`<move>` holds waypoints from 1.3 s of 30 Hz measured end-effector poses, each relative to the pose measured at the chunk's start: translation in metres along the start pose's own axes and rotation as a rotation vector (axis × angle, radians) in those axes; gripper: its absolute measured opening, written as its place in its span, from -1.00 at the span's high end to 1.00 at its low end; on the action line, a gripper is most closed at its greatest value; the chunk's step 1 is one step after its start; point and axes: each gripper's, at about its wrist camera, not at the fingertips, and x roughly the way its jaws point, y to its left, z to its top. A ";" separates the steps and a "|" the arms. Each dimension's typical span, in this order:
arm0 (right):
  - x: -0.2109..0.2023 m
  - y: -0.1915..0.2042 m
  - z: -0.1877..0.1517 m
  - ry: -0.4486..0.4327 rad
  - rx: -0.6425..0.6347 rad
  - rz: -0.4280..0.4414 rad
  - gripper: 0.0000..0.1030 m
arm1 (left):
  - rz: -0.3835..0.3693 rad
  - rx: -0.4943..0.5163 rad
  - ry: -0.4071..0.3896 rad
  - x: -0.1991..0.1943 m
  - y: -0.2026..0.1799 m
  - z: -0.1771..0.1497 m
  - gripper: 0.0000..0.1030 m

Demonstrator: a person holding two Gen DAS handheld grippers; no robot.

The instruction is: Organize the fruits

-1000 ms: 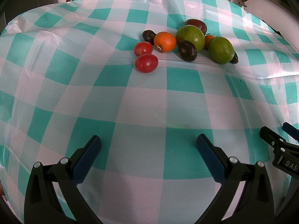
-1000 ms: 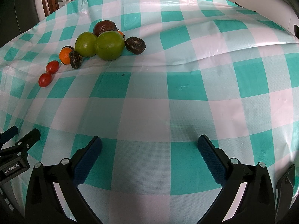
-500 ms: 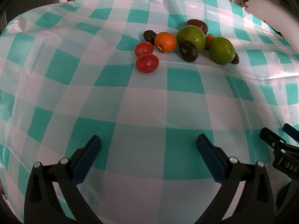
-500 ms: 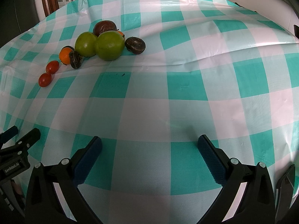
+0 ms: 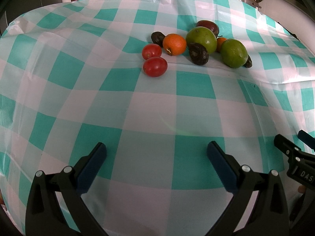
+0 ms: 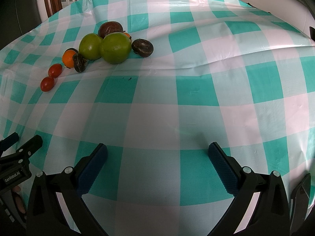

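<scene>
Across the far side of the desk (image 5: pixel 149 106), on its teal-and-white checked cloth, the fruits lie bunched in one loose cluster. Nearest the left tool (image 5: pixel 156 153) are two red tomatoes (image 5: pixel 155 66), touching each other, with an orange (image 5: pixel 174 44) just behind them. Two big green fruits (image 5: pixel 201 39) sit further right, a dark reddish one (image 5: pixel 208 26) behind them and small dark wrinkled ones (image 5: pixel 198 53) tucked among the rest.

Both tools hover low over bare cloth, well apart from the fruit, each with its blue-padded fingers spread wide and nothing between them. The right tool (image 6: pixel 157 153) sees the cluster off to its upper left, with the green pair (image 6: pixel 115 48) at the near end of the bunch; the left tool has the pile almost straight ahead, slightly to the right.

That makes the left hand the better placed one, I judge: the front tomato lies almost in line with its fingers, its long axis running crosswise, so a straight push forward would bring it between the pads. No bowl or tray shows, so where the fruit should go cannot be told.
</scene>
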 end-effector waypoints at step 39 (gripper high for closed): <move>0.097 0.012 0.154 -0.012 -0.483 0.236 -0.15 | -0.091 0.061 -0.013 0.065 0.015 0.099 -0.44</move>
